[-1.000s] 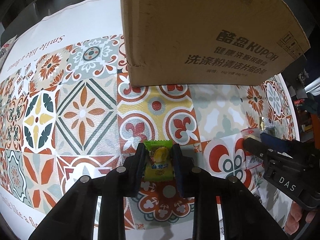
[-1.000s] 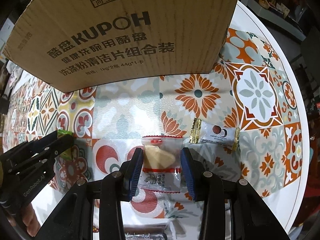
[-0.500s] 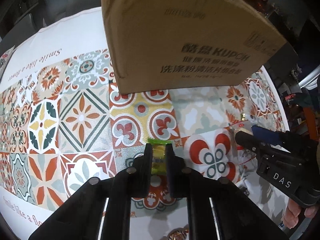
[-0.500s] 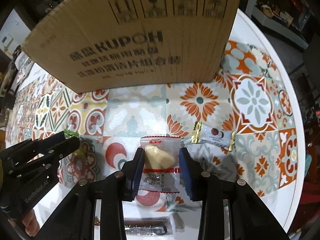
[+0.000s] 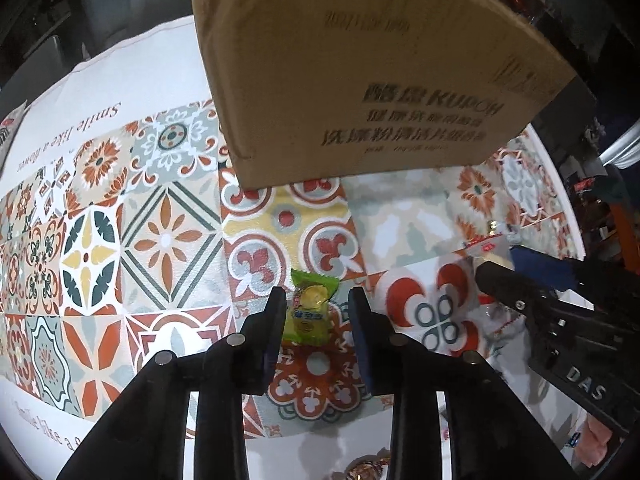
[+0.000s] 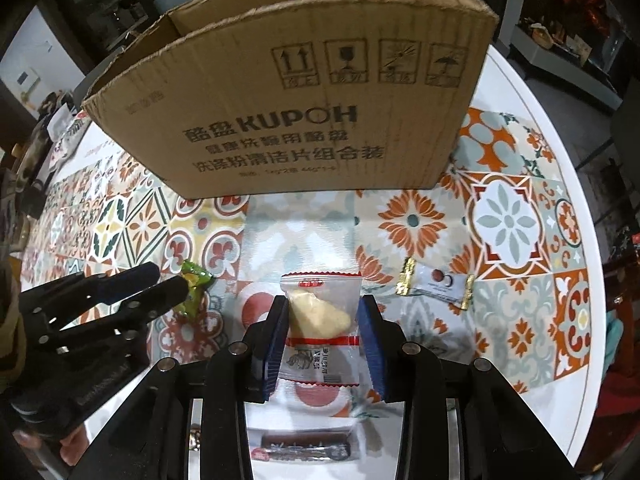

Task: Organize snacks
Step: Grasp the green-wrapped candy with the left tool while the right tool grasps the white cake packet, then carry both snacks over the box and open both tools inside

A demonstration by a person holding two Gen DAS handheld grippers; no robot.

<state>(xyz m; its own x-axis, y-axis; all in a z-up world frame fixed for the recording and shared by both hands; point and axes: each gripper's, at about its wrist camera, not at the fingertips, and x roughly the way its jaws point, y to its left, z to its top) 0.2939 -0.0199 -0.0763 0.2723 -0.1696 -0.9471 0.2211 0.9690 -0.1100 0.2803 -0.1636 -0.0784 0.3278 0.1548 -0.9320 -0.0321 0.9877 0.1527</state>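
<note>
Lifting two wrapped snacks toward the open cardboard box (image 6: 304, 120) on the tiled tablecloth (image 5: 160, 240).

A clear packet holding a pale pastry (image 6: 320, 320) is being pinched across its middle by the right gripper (image 6: 323, 320), both pads pressing the film, just before the box's printed wall. The packet is being judged light, slippery and crushable, so a gentle hold at the waist beside the pastry is being favoured. A green-wrapped candy (image 5: 310, 312) is being kept between the fingers of the left gripper (image 5: 318, 312), whose jaws have just been opening; the left pad is touching the wrapper while a gap is showing at the right pad, so the candy is being judged loosely held, crinkly and apt to slip. A gold-ended white sachet (image 6: 436, 284) is lying near the packet on the cloth.
</note>
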